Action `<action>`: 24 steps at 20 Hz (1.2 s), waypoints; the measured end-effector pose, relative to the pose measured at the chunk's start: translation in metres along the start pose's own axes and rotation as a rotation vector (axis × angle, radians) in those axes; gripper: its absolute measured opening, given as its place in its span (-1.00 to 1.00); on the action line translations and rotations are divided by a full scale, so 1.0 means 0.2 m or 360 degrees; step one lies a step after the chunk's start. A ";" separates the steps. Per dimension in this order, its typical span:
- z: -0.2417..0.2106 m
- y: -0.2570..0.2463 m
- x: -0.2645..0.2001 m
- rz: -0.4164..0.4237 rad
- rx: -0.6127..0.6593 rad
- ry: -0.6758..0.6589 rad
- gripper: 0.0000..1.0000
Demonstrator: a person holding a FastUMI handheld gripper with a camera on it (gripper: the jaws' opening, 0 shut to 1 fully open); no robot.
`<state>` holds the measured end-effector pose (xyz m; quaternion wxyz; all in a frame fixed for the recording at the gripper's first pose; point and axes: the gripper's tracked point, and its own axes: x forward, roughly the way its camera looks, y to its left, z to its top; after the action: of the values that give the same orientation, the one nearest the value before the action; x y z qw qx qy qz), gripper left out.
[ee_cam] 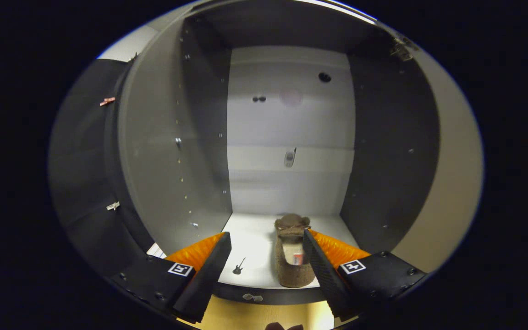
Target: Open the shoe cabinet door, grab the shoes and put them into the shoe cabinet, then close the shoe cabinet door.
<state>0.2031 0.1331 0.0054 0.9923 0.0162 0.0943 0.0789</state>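
Brown and fuzzy, the suede slipper (294,256) already lies on the white floor of the open grey-walled shoe cabinet (154,151) at lower centre, the hand-held gripper (266,256) spread empty, door not yet closed.

fuzzy brown shoe (294,256); smooth matt cabinet (163,151); claw (267,243) pads ribbed.

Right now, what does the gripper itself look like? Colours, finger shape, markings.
The gripper has two long black fingers with finely textured inner faces, each backed by a ribbed orange piece. Each finger mounts on a black plate with visible screws and a square black-and-white fiducial tag. No cables visible.
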 end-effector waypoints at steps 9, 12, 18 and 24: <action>0.09 -0.15 -0.69 -0.0055 -0.0018 -0.0262 0.98; 0.07 -0.21 -0.92 -0.0070 0.0014 -0.0296 0.98; -0.03 -0.29 -1.35 -0.0021 -0.0066 -0.0280 0.98; -0.14 -0.40 -1.70 0.0091 -0.0021 -0.0237 0.96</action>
<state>-0.1200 0.0000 0.0364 0.9940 0.0181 0.0191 0.1064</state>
